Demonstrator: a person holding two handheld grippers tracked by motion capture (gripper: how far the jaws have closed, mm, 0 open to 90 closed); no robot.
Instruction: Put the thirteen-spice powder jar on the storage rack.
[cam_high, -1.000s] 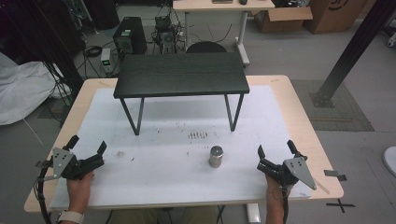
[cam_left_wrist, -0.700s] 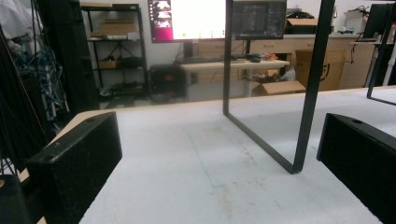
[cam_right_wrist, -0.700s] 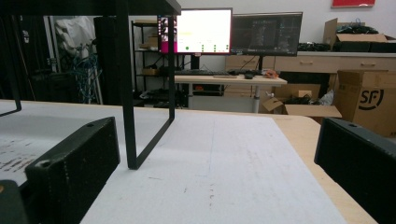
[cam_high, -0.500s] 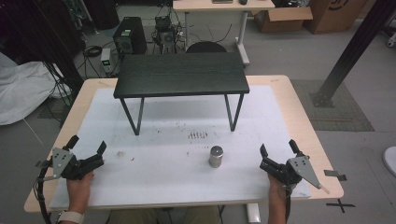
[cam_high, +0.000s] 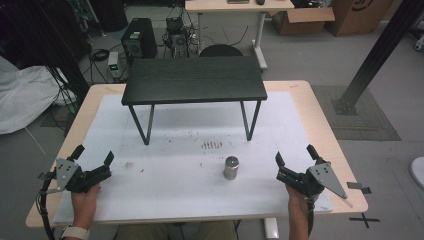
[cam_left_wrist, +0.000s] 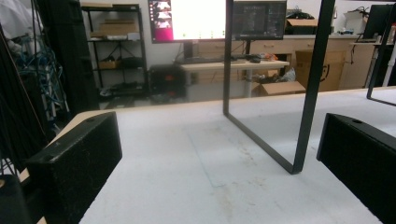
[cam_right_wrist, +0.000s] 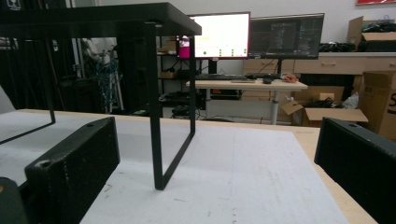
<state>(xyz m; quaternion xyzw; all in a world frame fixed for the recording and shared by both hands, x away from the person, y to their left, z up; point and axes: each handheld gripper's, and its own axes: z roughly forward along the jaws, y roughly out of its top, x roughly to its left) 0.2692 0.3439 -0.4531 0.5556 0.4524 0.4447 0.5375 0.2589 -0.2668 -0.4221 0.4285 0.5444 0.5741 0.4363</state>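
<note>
Both jaws spread wide, nothing held: the left gripper (cam_high: 94, 161) sits low at the near left corner, the right gripper (cam_high: 296, 161) at the near right, the metal cylinder (cam_high: 231, 167) upright between them (nearer the right one) before the black stand (cam_high: 194, 80).

1. Left tongs (cam_high: 93, 159): jaws spread wide, nothing between them, held low in the person's left hand (cam_high: 85, 197).
2. Right tongs (cam_high: 295, 160): jaws spread wide, empty, held low in the right hand (cam_high: 296, 192).
</note>
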